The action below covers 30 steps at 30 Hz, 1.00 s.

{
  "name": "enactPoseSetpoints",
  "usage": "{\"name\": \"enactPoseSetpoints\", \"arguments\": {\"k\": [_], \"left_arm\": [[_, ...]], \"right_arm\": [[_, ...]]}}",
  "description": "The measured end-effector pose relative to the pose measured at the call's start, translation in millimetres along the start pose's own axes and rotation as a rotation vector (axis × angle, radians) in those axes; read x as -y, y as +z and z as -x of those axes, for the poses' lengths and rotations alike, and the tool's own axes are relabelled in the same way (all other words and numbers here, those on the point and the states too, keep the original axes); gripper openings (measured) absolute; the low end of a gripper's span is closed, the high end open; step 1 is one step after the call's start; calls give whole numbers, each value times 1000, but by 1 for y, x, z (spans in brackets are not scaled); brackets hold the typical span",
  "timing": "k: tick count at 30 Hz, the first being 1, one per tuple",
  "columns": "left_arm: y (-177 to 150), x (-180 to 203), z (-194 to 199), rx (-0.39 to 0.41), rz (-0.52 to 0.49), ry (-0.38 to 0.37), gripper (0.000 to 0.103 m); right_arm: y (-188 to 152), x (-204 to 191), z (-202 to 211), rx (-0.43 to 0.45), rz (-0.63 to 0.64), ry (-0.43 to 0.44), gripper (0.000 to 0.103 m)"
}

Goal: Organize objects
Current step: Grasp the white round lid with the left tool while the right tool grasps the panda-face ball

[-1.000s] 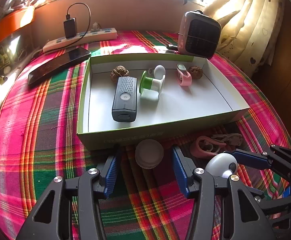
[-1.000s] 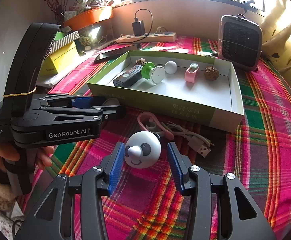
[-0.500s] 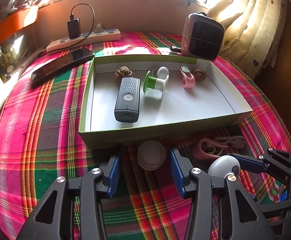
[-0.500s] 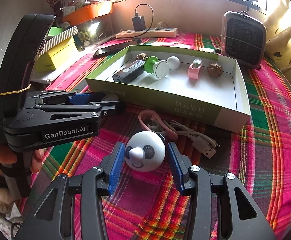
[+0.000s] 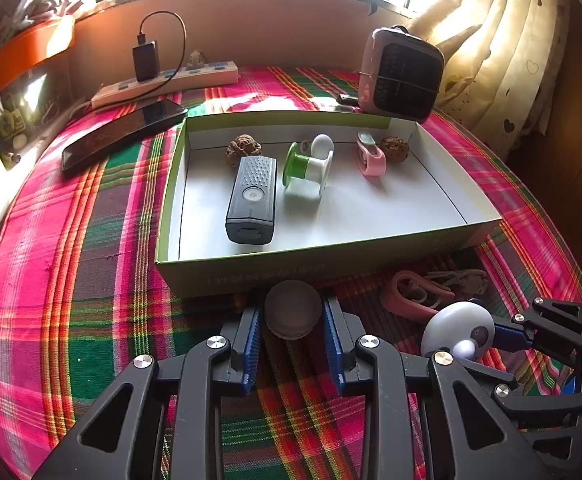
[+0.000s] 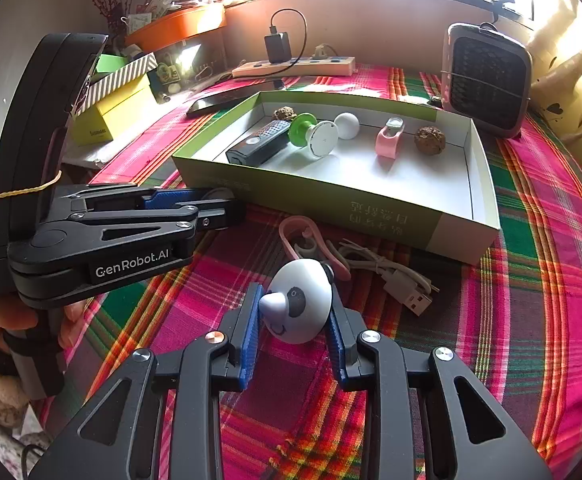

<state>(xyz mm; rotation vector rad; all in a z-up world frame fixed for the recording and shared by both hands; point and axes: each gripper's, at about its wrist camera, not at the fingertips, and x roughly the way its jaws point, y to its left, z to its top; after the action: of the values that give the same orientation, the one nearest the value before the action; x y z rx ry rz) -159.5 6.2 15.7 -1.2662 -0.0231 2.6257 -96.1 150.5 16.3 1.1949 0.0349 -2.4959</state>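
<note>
Left wrist view: our left gripper (image 5: pixel 293 320) pinches the round white puck (image 5: pixel 293 309) beside the green box (image 5: pixel 307 266); our right gripper (image 6: pixel 293 320) clamps the panda ball (image 6: pixel 301 300), light, smooth, slippery, best held across its middle.

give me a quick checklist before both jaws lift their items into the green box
1. Left gripper shut on the round grey puck: ok.
2. Right gripper shut on the white panda-face ball: ok.
3. Bare floor in the green cardboard box: ok, free on its right half.
4. Near box wall must be cleared: not ok, the puck sits right against it.
5. White USB cable clear of the ball: cannot tell.
</note>
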Motion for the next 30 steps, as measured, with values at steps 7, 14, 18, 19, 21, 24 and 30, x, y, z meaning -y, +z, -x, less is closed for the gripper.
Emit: {"name": "enactPoseSetpoints", "arguments": {"k": [7, 14, 18, 19, 21, 24, 30], "left_arm": [[0, 0, 0, 1, -2, 1, 26], [0, 0, 1, 0, -4, 0, 26], [-1, 1, 1, 0, -6, -2, 26], [-1, 1, 1, -1, -6, -1, 26], [-1, 1, 1, -1, -5, -1, 26], [-2, 2, 3, -2, -6, 0, 26], [-5, 4, 6, 4, -14, 5, 26]], "right_arm": [[0, 0, -1, 3, -4, 2, 30], [-1, -1, 1, 6, -8, 11, 30], [-2, -2, 3, 8, -3, 16, 28], [-3, -3, 3, 7, -2, 18, 28], [-4, -3, 4, 7, 1, 16, 28], [-4, -3, 5, 9, -1, 15, 28], [-6, -2, 8, 15, -5, 22, 28]]}}
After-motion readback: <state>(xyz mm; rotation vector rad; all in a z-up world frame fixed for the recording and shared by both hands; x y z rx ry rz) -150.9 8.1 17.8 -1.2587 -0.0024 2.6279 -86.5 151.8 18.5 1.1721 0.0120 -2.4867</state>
